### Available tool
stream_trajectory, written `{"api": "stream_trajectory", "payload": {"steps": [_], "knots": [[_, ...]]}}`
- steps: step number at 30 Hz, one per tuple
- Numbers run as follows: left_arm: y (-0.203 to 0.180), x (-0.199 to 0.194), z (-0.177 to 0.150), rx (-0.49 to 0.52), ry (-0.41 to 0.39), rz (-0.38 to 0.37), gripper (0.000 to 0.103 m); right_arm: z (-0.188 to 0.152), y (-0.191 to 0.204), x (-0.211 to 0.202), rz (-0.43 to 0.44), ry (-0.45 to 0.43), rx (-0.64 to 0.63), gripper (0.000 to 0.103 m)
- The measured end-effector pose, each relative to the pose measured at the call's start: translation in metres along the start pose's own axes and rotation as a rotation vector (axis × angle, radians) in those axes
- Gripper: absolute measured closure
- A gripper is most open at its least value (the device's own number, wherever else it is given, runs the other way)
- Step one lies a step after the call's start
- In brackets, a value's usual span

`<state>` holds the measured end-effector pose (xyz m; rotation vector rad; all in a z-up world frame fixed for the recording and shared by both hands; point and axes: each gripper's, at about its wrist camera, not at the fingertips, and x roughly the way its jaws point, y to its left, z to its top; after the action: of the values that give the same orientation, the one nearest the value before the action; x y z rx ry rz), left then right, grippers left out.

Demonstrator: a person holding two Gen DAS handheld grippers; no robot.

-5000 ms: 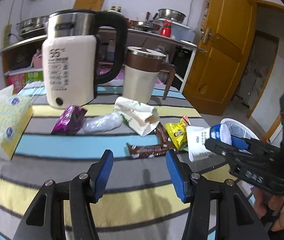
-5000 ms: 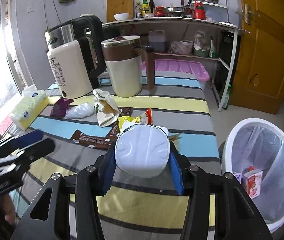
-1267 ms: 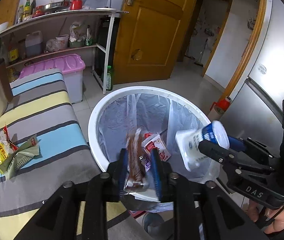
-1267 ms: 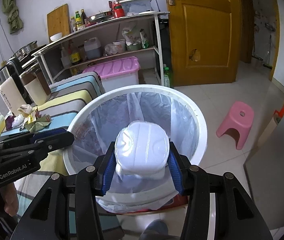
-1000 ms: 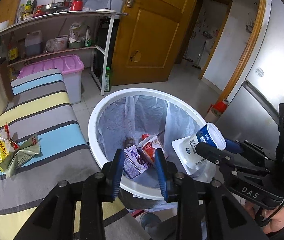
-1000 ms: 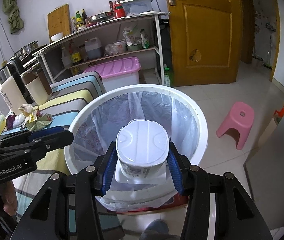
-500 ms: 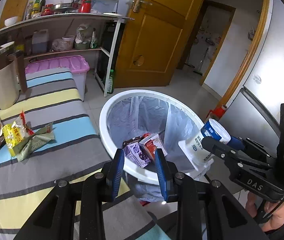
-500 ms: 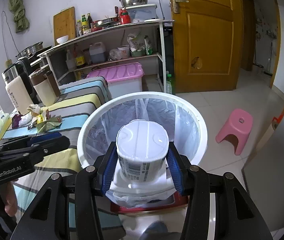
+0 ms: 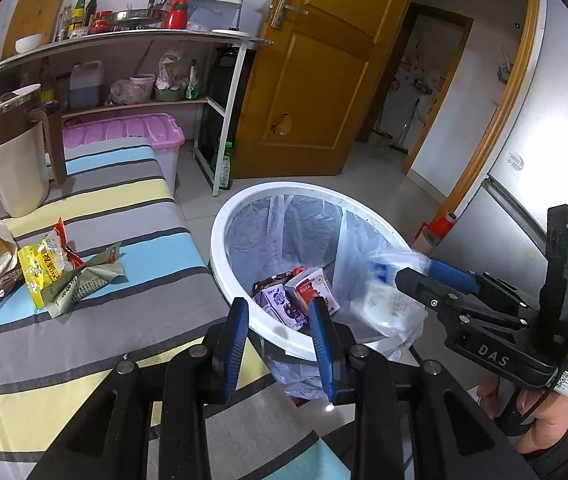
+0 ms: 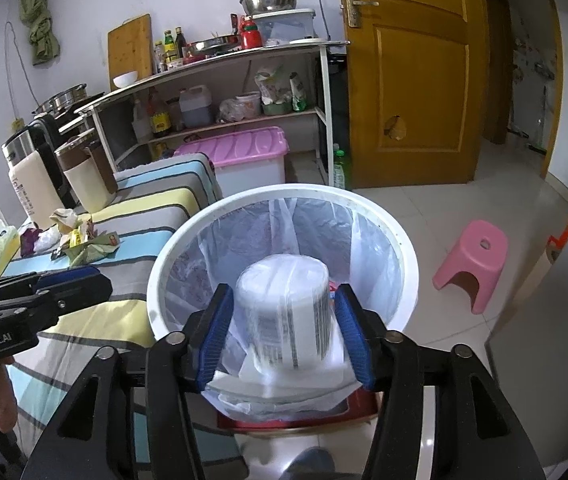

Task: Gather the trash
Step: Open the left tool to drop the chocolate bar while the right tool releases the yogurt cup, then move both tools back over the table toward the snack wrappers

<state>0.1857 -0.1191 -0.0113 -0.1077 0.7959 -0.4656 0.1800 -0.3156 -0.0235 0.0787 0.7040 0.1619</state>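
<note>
A white trash bin (image 9: 219, 236) (image 10: 404, 248) with a clear liner stands on the floor beside the striped table (image 9: 83, 340). My right gripper (image 10: 281, 330) is open over the bin; a white yogurt cup (image 10: 286, 316) is blurred between its spread jaws, falling free. The same cup (image 9: 388, 292) shows blurred in the left wrist view beside the right gripper (image 9: 424, 280). My left gripper (image 9: 277, 338) is open and empty at the bin's near rim. Small cartons and a brown wrapper (image 9: 296, 296) lie in the bin. Yellow and green wrappers (image 9: 67, 272) lie on the table.
A beige jug (image 9: 11, 164) and a kettle (image 10: 31, 184) stand at the table's far end. A pink-lidded box (image 10: 243, 152) sits under the shelf. A pink stool (image 10: 472, 260) stands on the floor right of the bin. A fridge (image 9: 532, 184) is at the right.
My right gripper has opened and let go of the yogurt cup, which drops toward the bin. My left gripper released the brown wrapper into the bin earlier and has drawn back toward the table.
</note>
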Motion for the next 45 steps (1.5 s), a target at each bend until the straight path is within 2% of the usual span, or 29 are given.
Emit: {"api": "stream_trajectory", "payload": {"steps": [11, 20, 33, 45], "knots": [[0.000, -0.008, -0.005, -0.001, -0.009, -0.006, 0.072, 0.002, 0.006, -0.011, 0.000, -0.016, -0.007, 0.048], [0.008, -0.038, -0.011, -0.019, -0.052, 0.016, 0.072, 0.003, 0.031, -0.035, 0.038, -0.043, -0.044, 0.048], [0.029, -0.088, -0.030, -0.053, -0.121, 0.088, 0.072, 0.000, 0.078, -0.056, 0.110, -0.058, -0.108, 0.048], [0.054, -0.112, -0.049, -0.098, -0.140, 0.167, 0.072, -0.006, 0.104, -0.057, 0.167, -0.043, -0.148, 0.048]]}}
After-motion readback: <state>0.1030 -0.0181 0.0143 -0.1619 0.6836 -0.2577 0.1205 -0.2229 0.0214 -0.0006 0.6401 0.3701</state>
